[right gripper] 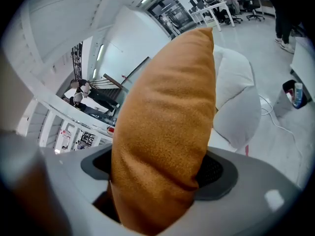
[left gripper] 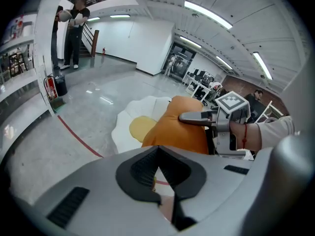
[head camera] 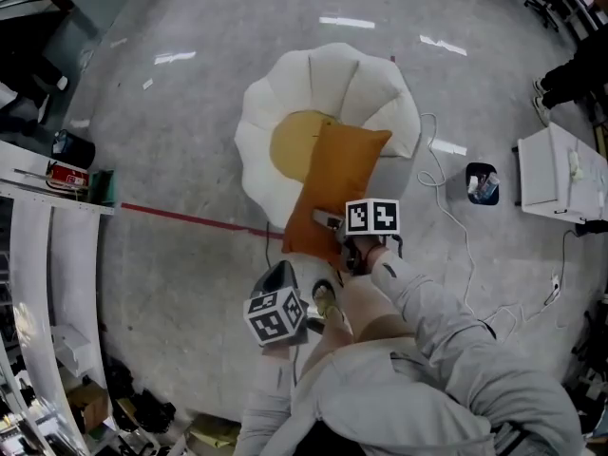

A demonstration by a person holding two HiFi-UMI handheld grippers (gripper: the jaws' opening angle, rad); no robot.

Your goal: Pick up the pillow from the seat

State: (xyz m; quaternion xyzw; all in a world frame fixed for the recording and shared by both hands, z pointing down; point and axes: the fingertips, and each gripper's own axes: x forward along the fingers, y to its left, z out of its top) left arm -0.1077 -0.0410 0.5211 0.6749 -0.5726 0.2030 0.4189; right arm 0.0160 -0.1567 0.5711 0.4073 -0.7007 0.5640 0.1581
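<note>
A: Where is the pillow?

B: The white shell-shaped seat (head camera: pixel 375 84) stands far of the person. The orange pillow (head camera: pixel 334 179) lies across its near rim. Its long axis runs near to far. The far end is over the seat's yellow centre (head camera: pixel 290 141), and the near end is in the right gripper (head camera: pixel 331 231).

A: Is it properly gripped?

B: Yes. The right gripper view shows both pads pressed into the fabric, with the pillow bulging up between them. I can't tell whether the far end touches the seat.

A: And the left gripper?

B: The left gripper (head camera: pixel 278 272) is nearer the person and left of the pillow, apart from it. Its jaws are together with nothing between them. The right hand carries the whole load, so I'd judge the lift goes up and toward the person, along the pillow's long axis.

A: What is around it?

B: There is a polished grey floor (head camera: pixel 171 141) in an open hall. White shelving (head camera: pixel 43 245) is at the left and a white table (head camera: pixel 556 174) at the right. A red line (head camera: pixel 180 218) runs to the seat's base, and thin cables (head camera: pixel 456 221) trail on the right, well clear of the pillow.
</note>
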